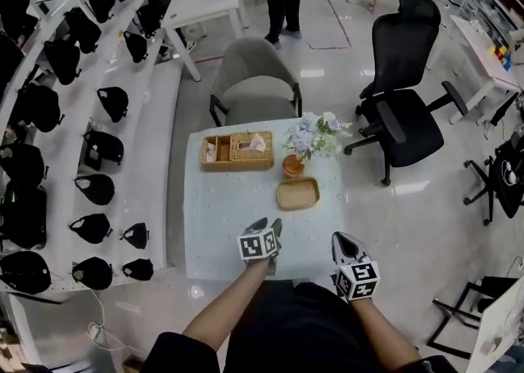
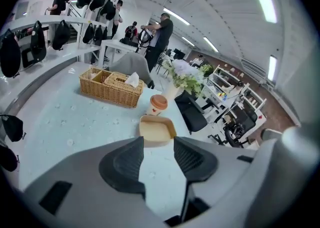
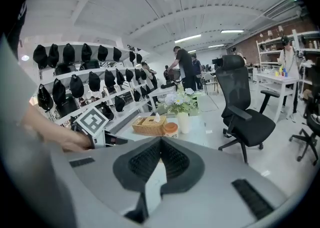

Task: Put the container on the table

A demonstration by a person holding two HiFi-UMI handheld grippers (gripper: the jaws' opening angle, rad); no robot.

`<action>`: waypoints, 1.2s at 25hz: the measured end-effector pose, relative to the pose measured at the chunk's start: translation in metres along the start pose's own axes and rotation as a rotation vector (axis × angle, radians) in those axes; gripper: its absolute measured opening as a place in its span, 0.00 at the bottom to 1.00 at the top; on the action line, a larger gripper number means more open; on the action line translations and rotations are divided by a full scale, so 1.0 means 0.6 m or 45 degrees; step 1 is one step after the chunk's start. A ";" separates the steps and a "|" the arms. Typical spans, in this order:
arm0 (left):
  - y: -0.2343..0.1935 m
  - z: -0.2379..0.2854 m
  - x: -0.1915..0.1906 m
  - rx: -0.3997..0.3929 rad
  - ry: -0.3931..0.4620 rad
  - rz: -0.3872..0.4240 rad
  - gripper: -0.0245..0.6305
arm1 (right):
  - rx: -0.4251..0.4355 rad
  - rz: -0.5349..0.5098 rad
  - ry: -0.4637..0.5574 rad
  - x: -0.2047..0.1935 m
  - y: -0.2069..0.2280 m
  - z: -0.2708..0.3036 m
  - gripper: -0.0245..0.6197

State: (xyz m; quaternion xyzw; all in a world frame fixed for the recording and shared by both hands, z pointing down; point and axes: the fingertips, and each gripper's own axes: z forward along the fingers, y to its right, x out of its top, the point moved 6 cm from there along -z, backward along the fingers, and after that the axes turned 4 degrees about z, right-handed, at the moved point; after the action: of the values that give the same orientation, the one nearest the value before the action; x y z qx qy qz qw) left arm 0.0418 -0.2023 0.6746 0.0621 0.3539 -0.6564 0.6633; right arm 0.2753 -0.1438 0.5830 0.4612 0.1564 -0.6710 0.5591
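Note:
The container [image 1: 298, 193], a shallow tan tray, rests on the pale blue table [image 1: 221, 224] just in front of a brown-lidded paper cup [image 1: 293, 166]. It also shows in the left gripper view as the container [image 2: 156, 129], lying beyond the jaws. My left gripper [image 1: 268, 226] hovers over the table's near edge, open, with nothing between its pads [image 2: 158, 142]. My right gripper [image 1: 342, 240] hangs off the table's near right corner, shut and empty [image 3: 160, 141]. Both grippers are well apart from the container.
A wicker basket [image 1: 237, 150] with tissues and a vase of flowers [image 1: 315, 136] stand at the table's far side. A grey chair [image 1: 255, 81] sits behind the table and a black office chair [image 1: 401, 110] to its right. Shelves of black bags [image 1: 98, 150] run along the left.

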 end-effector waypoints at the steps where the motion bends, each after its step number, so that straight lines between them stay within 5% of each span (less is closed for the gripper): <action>1: 0.008 -0.020 -0.007 -0.010 0.026 -0.002 0.30 | 0.006 -0.003 0.009 -0.001 -0.001 -0.007 0.04; 4: 0.031 -0.079 -0.030 -0.040 0.113 -0.011 0.30 | 0.021 -0.008 0.040 -0.003 -0.003 -0.024 0.04; 11: 0.087 -0.210 -0.052 -0.028 0.338 0.142 0.30 | 0.067 0.006 0.032 -0.033 -0.017 -0.045 0.04; 16: 0.095 -0.280 -0.041 -0.054 0.461 0.214 0.30 | 0.088 -0.112 0.095 -0.004 -0.074 -0.074 0.04; 27: -0.033 -0.436 0.021 -0.107 0.619 0.385 0.30 | 0.051 -0.172 0.202 0.076 -0.251 -0.069 0.04; 30: -0.089 -0.500 0.033 -0.121 0.636 0.439 0.16 | 0.075 -0.105 0.241 0.096 -0.332 -0.055 0.04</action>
State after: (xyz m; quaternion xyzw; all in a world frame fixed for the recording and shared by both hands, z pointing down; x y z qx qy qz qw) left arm -0.1258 -0.0615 0.4619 0.2495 0.5206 -0.4814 0.6595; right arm 0.1146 -0.0899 0.4589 0.5320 0.2073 -0.6511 0.5000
